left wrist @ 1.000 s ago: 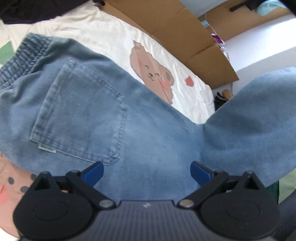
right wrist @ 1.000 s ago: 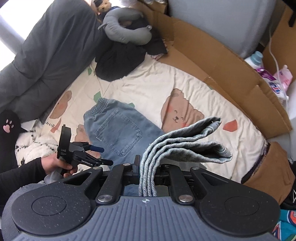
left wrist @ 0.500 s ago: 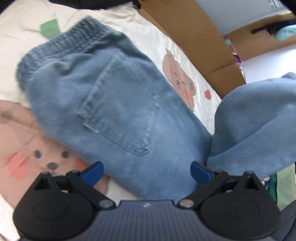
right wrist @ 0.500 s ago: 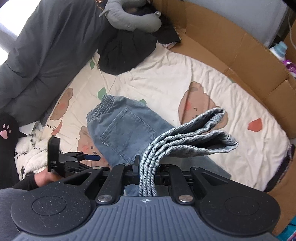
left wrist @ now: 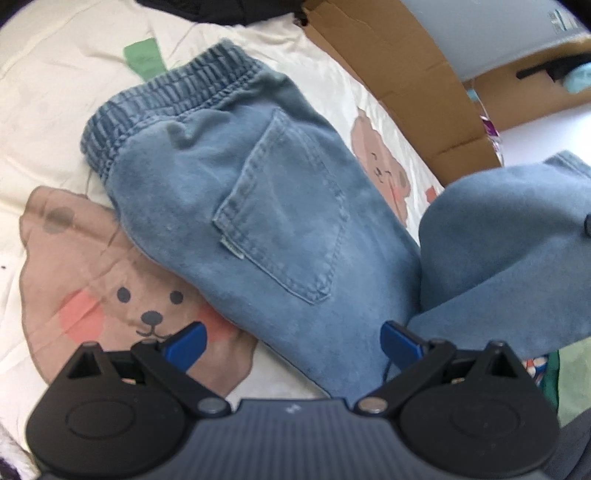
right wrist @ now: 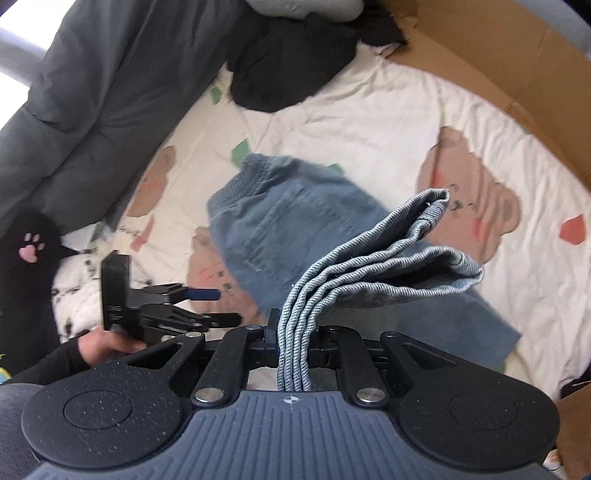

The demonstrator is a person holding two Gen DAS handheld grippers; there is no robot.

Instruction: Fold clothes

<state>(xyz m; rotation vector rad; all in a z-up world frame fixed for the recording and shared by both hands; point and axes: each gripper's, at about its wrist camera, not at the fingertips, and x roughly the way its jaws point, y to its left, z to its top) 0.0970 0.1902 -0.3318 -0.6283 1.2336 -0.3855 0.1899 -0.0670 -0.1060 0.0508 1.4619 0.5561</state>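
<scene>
Tongs [right wrist: 295, 347] over bear-print sheet [right wrist: 369, 122]

jeans [right wrist: 295, 236] motion-blurred, black garment [left wrist: 221, 9] cut off at top edge

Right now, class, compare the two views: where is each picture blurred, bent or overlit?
Left wrist view: the jeans are softly blurred throughout, the cardboard edge bows with fisheye curve, and the far right corner is washed out. Right wrist view: the cuffs in the right claw are sharp, the jeans beneath smear, and the window at the upper left is blown white.
</scene>
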